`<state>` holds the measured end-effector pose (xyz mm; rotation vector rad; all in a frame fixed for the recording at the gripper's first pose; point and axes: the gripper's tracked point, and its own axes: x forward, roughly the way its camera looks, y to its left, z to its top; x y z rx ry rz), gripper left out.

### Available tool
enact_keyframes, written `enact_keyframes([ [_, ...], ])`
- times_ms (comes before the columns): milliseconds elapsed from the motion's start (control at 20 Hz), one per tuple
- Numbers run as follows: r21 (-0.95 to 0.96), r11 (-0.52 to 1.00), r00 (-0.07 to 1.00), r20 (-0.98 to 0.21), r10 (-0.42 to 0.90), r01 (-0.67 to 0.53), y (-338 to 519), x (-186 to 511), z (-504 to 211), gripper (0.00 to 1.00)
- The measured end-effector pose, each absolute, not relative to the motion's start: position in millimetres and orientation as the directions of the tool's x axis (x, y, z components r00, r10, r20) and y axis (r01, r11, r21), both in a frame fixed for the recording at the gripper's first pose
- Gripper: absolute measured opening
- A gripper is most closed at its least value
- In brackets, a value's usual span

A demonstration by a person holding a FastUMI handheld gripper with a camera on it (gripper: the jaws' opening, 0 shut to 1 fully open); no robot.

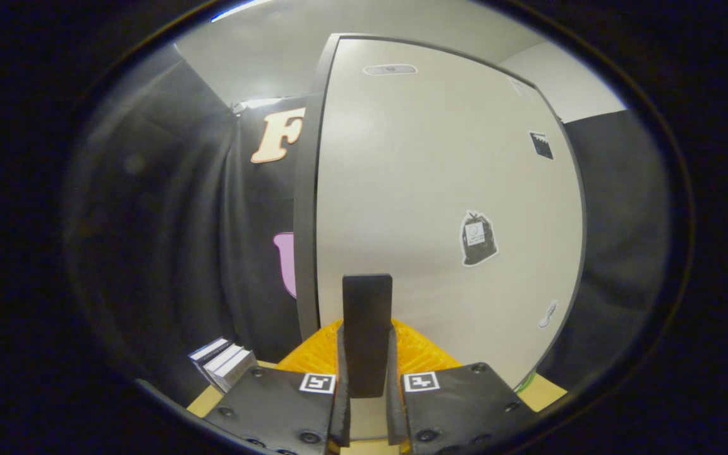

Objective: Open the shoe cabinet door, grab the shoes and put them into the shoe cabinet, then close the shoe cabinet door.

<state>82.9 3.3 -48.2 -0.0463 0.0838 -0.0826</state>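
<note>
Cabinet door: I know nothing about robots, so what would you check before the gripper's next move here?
1. Black handle sits between the gripper fingers: ok.
2. Both fingers press on the handle: ok, it seems.
3. Cabinet door open or closed: cannot tell.
4. Where the shoes are: cannot tell.
5. Small boxes stand apart from the door's edge: ok.
</note>
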Motion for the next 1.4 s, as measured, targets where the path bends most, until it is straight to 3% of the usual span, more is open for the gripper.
enact_keyframes([
  [550, 0.009, 0.999, 0.994, -0.099, -0.043, 0.044, -2, 47, -47, 0.25],
  [1400, 0.034, 0.97, 0.959, -0.148, 0.242, -0.24, -83, -74, -22, 0.24],
])
